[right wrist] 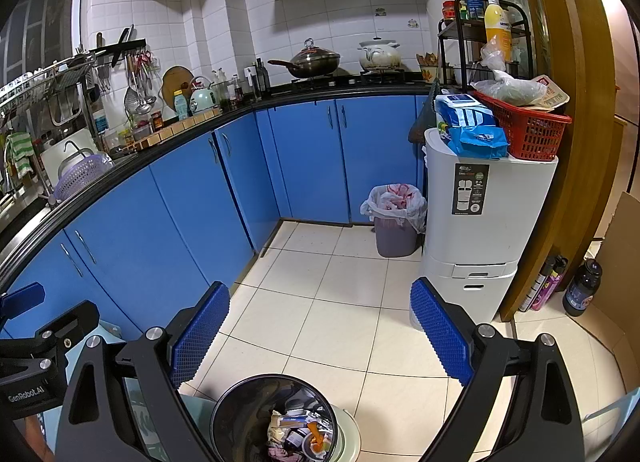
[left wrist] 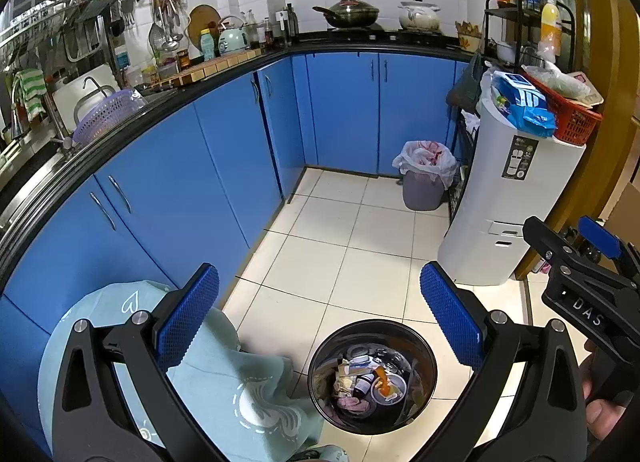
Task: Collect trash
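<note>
A round shiny metal bin (left wrist: 372, 376) stands on the tiled floor below both grippers; it holds mixed trash (left wrist: 366, 380) such as wrappers, a small cup and an orange scrap. It also shows in the right wrist view (right wrist: 276, 420) at the bottom. My left gripper (left wrist: 320, 316) is open and empty above the bin. My right gripper (right wrist: 320, 332) is open and empty too, above and beyond the bin; its body shows at the right of the left wrist view (left wrist: 580, 262).
A round table with a pale green cloth (left wrist: 224, 382) sits left of the metal bin. Blue cabinets (left wrist: 180, 182) line the left and back. A grey bin with a white bag (left wrist: 425, 178) and a white tall appliance (left wrist: 504, 198) stand at the far right.
</note>
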`<state>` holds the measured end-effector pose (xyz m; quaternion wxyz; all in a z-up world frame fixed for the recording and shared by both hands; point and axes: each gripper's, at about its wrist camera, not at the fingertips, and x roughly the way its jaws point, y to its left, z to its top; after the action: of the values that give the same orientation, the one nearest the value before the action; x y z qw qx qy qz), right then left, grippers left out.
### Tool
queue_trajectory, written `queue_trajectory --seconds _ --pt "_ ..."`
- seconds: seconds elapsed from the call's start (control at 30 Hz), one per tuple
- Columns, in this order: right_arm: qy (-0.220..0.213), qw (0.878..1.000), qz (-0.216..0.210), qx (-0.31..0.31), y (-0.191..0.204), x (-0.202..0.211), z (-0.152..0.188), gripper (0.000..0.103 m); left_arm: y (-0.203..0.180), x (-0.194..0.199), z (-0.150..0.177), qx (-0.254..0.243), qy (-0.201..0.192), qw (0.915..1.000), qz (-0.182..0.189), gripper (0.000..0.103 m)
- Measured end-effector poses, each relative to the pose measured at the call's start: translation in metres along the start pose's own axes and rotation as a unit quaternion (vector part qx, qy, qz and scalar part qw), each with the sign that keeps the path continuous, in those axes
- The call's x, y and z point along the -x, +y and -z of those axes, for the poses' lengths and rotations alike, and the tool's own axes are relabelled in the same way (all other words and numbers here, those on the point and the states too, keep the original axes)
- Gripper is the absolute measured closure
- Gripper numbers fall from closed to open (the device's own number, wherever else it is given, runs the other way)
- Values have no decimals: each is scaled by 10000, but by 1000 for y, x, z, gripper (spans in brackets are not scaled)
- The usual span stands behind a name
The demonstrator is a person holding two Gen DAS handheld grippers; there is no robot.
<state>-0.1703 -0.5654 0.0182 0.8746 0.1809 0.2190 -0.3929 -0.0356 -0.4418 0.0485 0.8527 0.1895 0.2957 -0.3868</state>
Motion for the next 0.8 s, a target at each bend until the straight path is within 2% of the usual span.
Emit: queue_trajectory --seconds 0.8 --pt "7 10000 -14 -12 1 0 0 13 0 5 3 89 38 9998 169 4"
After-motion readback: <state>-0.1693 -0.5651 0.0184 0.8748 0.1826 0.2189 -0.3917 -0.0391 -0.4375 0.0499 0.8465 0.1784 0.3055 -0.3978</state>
